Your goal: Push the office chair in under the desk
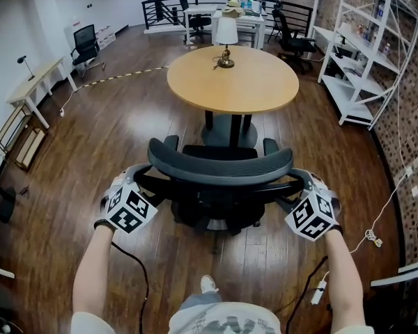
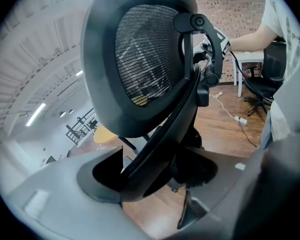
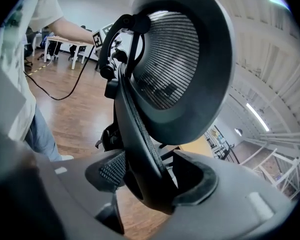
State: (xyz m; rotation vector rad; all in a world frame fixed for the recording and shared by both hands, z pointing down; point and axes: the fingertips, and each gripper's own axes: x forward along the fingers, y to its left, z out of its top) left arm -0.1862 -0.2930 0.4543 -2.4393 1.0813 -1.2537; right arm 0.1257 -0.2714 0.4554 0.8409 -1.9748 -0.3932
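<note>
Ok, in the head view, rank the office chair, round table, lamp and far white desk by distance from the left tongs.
1. office chair: its back frame is gripped in the left tongs, right in front.
2. round table: beyond the chair, centre.
3. lamp: near the table's far edge.
4. white desk: at the back, by the railing.
</note>
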